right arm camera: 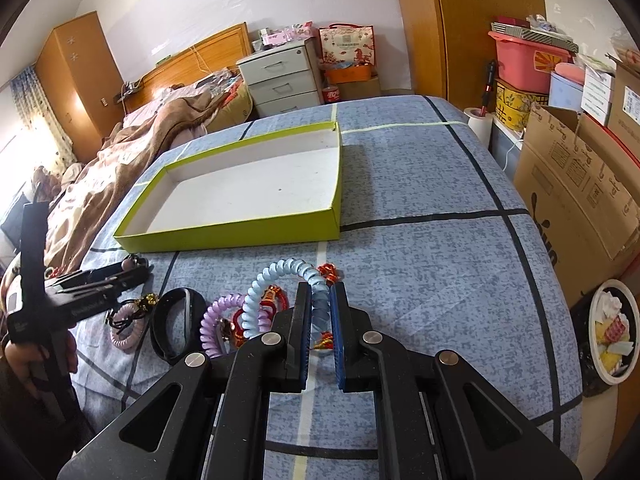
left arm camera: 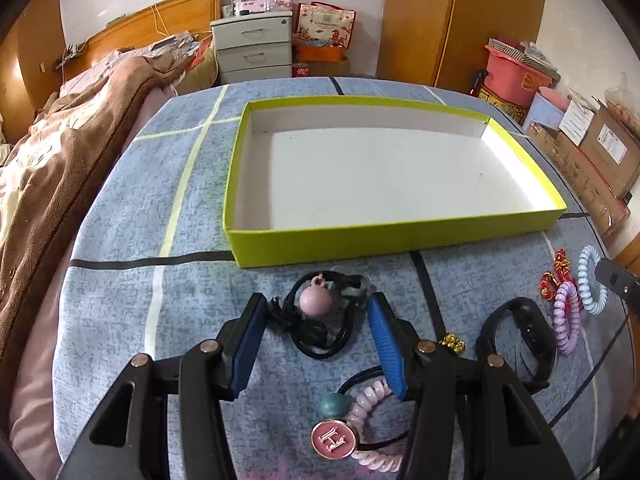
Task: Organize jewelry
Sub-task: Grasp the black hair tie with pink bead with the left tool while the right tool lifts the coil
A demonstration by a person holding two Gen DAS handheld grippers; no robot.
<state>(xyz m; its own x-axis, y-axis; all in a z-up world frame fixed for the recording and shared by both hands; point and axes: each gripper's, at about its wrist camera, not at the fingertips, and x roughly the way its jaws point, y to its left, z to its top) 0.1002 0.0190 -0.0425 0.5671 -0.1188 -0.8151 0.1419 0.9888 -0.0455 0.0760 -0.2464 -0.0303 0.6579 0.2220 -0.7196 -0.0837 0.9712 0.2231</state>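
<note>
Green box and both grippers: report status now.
Left gripper jaws open, straddling pink-ball hair tie. Right gripper shut on blue coil hair tie. Green box empty; path clear.

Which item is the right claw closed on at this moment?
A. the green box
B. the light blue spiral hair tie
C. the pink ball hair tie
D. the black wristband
B: in the right wrist view the right claw has its two pads pressed on the light blue spiral hair tie, while the black wristband lies apart to its left.
</note>
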